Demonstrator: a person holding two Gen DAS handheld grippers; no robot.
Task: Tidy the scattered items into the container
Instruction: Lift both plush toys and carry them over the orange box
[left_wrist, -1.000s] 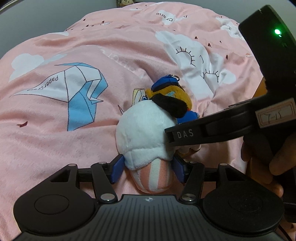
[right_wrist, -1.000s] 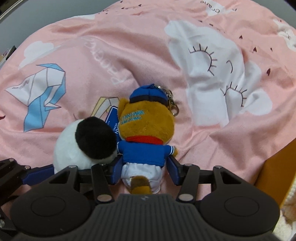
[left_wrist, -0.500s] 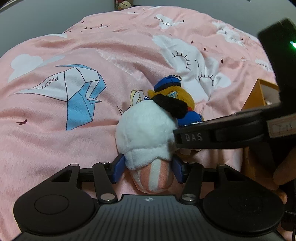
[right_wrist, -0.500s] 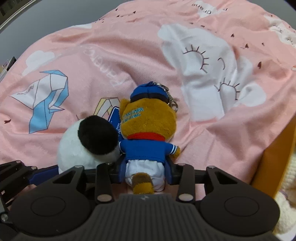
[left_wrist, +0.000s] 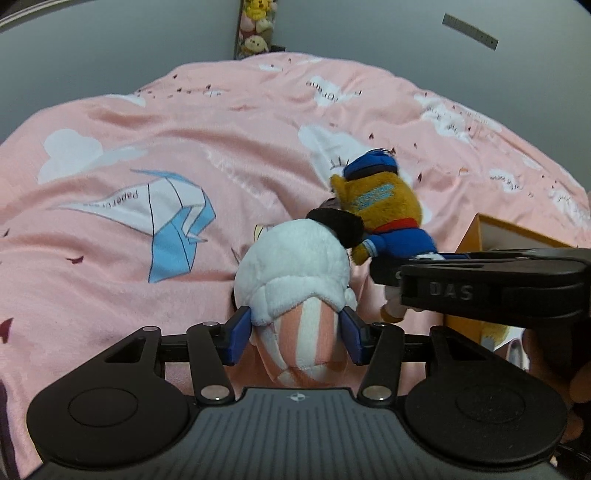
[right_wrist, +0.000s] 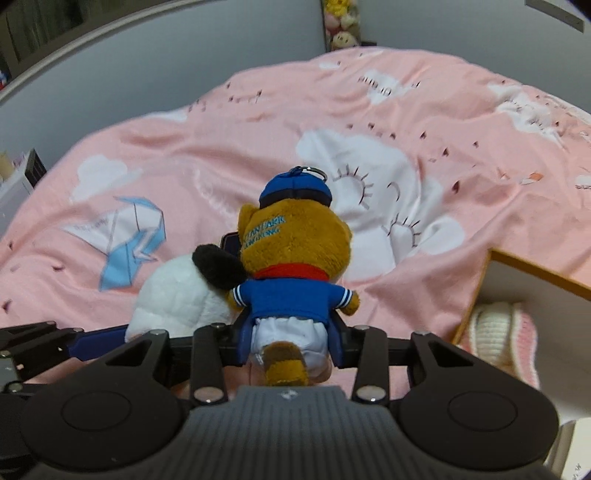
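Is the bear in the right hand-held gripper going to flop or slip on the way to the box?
Probably floppy: the bear is soft plush, clamped only at its lower body, so the head may sag. Slipping seems unlikely, since the right hand-held gripper squeezes fabric. It looks light.

"DAS" in raised letters on black arm of right gripper (left_wrist: 450, 291), right side of left wrist view. "Paper" printed, upside down and partly blurred, on white origami crane print (left_wrist: 147, 206) of pink bedsheet (left_wrist: 110, 280), left. Light-blue stitched lettering on back of brown bear plush (right_wrist: 293, 254), centre of right wrist view; not legible. Far cloud prints carry text, too blurred to read.
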